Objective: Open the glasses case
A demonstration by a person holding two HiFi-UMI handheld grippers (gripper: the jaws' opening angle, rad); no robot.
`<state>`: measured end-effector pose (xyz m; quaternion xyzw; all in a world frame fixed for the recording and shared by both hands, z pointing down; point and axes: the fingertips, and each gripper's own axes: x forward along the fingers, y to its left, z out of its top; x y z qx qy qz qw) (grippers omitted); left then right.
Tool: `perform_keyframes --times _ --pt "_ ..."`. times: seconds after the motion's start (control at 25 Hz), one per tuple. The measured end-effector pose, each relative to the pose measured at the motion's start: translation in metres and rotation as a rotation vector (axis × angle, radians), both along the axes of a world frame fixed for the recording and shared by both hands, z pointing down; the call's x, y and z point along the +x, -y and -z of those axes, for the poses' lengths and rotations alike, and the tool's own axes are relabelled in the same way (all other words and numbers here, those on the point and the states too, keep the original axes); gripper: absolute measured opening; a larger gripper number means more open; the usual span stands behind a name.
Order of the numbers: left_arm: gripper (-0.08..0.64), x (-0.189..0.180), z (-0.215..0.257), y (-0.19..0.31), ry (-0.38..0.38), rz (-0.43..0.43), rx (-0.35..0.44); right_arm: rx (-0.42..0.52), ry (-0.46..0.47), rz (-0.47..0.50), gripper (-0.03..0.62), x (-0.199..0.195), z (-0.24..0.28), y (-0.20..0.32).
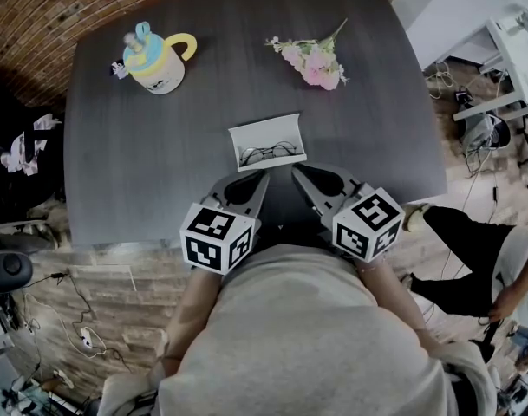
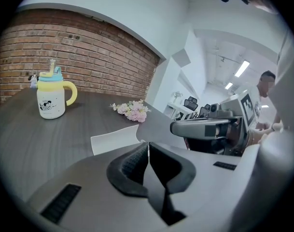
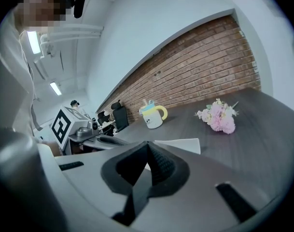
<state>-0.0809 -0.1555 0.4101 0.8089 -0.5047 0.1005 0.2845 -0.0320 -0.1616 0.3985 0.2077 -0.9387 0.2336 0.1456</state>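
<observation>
Both tongs are pinched fully closed with nothing in them, the left tongs [image 1: 263, 175] and the right tongs [image 1: 295, 170] side by side at the near edge of the tabletop [image 1: 159, 150], just short of the glasses case [image 1: 264, 126]. The case lies open (glasses [image 1: 269, 153] showing inside), so by my reckoning the opening is done and nothing is left to do.

Behind glasses case [image 1: 266, 143]: mug [image 1: 155, 61] left, flowers [image 1: 314, 61] right
</observation>
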Motion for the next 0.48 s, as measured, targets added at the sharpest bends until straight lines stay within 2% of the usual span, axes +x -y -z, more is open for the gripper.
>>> perform_keyframes --times 0.48 --pt "0.026 0.0023 -0.0027 -0.0014 0.007 -0.005 -0.017 -0.020 -0.012 0.032 0.006 -0.0043 -0.0013 -0.0063"
